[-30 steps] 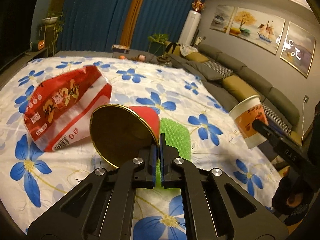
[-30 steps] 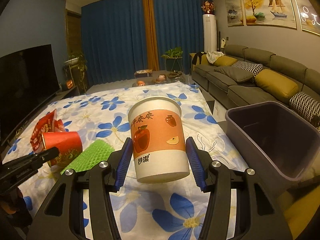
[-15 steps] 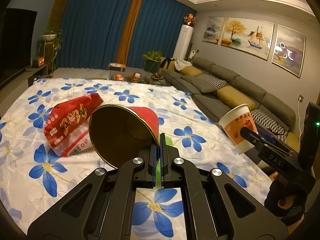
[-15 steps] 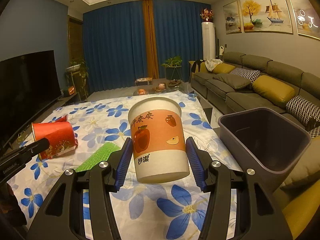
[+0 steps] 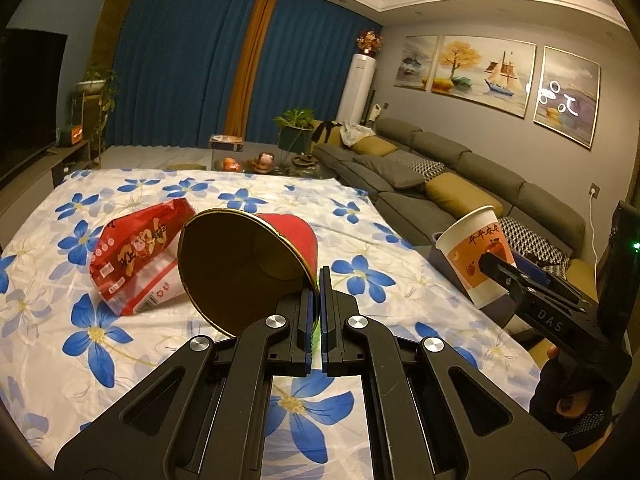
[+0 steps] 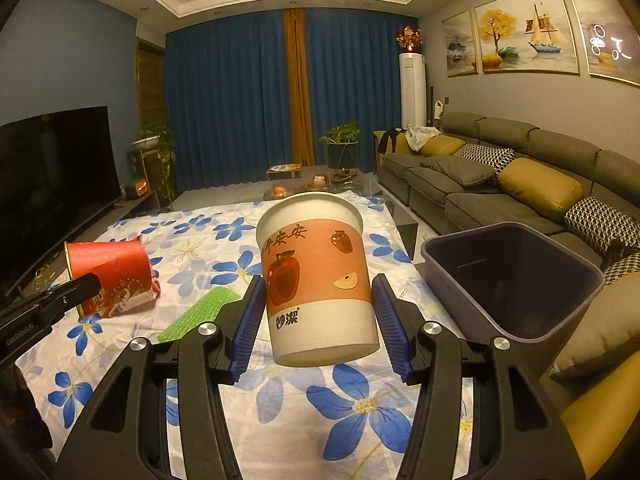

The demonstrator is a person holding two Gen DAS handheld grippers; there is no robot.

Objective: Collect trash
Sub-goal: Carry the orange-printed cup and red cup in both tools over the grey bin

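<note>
Near: our left gripper (image 5: pixel 319 312) pinches the red cup's (image 5: pixel 248 268) rim; our right gripper (image 6: pixel 318 320) clasps the white cup (image 6: pixel 318 280), both lifted. Right: the bin (image 6: pixel 516 280); carry level, release above it.

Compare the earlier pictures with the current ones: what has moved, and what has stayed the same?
Both held cups rose off the flowered cloth: the red cup pinched by its rim in the left gripper, and the apple-print cup in the right gripper, now closer to the grey bin. Neither grip changed. The red snack bag and green mesh stayed lying on the cloth.
</note>
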